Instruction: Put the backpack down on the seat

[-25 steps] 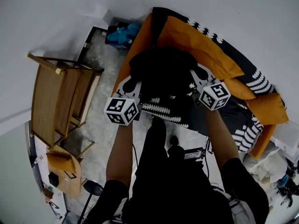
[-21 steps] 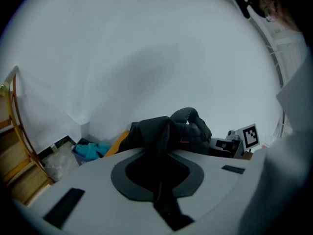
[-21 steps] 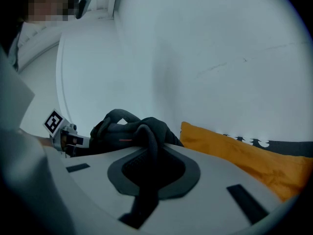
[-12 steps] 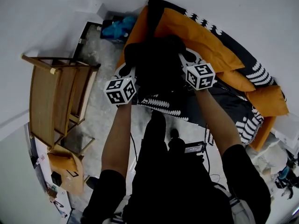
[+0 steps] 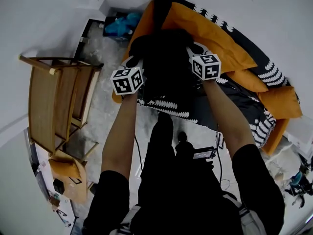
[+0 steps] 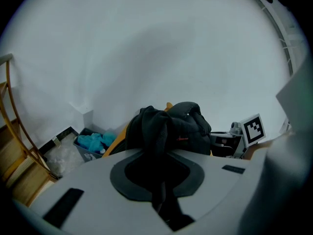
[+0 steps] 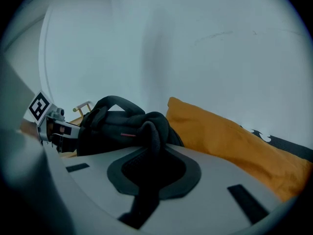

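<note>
A black backpack (image 5: 164,67) hangs between my two grippers over the left end of the sofa (image 5: 230,48), close to its orange back cushion (image 7: 230,136). My left gripper (image 5: 133,70) grips a black strap of the backpack (image 6: 171,129); its jaws are easing open with the strap still pinched between them. On the bag's other side, my right gripper (image 5: 198,58) is shut on another strap of the backpack (image 7: 122,126). The seat wears a black-and-white patterned throw (image 5: 230,106). Whether the bag's bottom touches the seat is hidden.
A wooden folding chair (image 5: 54,106) stands to the left on the grey floor. A box with blue cloth (image 5: 120,23) sits at the sofa's left end by the wall. A small orange stool (image 5: 68,177) is lower left. The person's legs fill the bottom.
Both grippers have carried the backpack away from the person's body, farther over the sofa toward the orange back cushion. The grips on the straps look the same.
</note>
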`<state>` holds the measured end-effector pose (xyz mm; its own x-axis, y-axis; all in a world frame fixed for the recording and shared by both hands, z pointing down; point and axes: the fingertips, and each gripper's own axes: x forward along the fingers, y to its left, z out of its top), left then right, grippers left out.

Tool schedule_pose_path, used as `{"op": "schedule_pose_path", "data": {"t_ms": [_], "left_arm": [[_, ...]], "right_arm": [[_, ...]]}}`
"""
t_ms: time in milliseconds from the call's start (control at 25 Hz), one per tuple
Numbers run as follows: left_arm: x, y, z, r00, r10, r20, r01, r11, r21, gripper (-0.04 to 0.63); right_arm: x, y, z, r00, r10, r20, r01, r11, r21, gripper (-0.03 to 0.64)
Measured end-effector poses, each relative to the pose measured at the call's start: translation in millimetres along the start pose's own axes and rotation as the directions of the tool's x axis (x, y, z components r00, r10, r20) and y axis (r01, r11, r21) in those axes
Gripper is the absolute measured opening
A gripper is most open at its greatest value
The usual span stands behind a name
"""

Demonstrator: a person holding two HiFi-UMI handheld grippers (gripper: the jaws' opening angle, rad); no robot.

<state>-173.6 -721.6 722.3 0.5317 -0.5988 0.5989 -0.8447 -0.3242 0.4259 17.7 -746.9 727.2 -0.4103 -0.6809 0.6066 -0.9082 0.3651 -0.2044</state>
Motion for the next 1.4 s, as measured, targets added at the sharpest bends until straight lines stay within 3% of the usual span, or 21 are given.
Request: {"op": "schedule_pose_path", "data": {"t_ms": [280, 840, 1120, 1400], "left_arm": [[1.6, 1.9, -3.8, 1.0, 0.014, -0.018, -0.014, 1.0, 0.009, 0.044], [-43.8, 9.0, -16.8, 0.996, 0.092, -0.001, -0.092, 0.995, 0.027, 0.196], [-98.8, -0.7, -18.5, 0.99, 0.114, 0.086, -0.116, 0.993, 0.015, 0.147], [-172.8, -63.7, -13.6, 0.974, 0.046, 0.222, -0.061, 0.996, 0.058, 0.057]], "right_arm": [[1.1, -0.2, -4.6, 1.0, 0.003, -0.021, -0.003, 1.0, 0.001, 0.049], [-49.6, -6.8, -16.9, 0.999, 0.024, -0.043, -0.022, 0.999, 0.031, 0.12], [-105.0, 3.6, -18.2, 0.999, 0.025, 0.02, -0.026, 0.999, 0.037, 0.087], [-197.0, 42.3, 11.0, 0.982, 0.045, 0.184, -0.044, 0.999, -0.009, 0.048]]}}
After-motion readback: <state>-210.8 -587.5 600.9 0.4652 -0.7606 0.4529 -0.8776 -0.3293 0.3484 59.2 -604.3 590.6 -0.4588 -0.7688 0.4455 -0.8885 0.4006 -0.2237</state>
